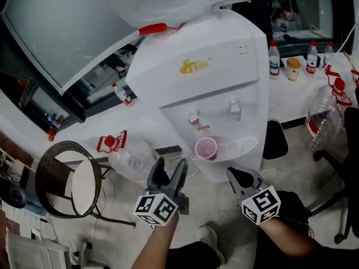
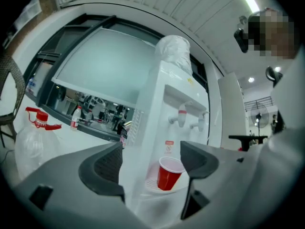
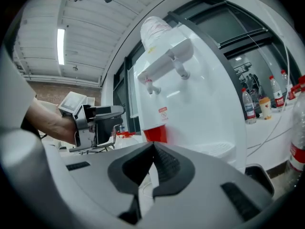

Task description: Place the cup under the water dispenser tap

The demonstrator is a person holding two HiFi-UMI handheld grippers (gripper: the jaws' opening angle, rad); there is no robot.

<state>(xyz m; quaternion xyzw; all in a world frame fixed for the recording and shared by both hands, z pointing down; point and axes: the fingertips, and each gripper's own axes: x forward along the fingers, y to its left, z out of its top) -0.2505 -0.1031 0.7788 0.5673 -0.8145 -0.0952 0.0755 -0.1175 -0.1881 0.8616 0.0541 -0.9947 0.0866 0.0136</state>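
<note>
- Though the cup (image 1: 206, 148) stands on the drip tray (image 1: 240, 147) below the red tap (image 1: 193, 117), the right gripper view hides its lower part.
- Left gripper (image 1: 170, 170): jaws apart, empty, near the cup.
- Right gripper (image 1: 242, 178): jaws pressed together, holding nothing.

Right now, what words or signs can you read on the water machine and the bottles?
On the water dispenser, the gold logo: too blurred to read.
Below the red tap, the red-and-white sticker: too small to read.
On the counter, the bottle labels: too small to read.
Nothing here can be quoted.
</note>
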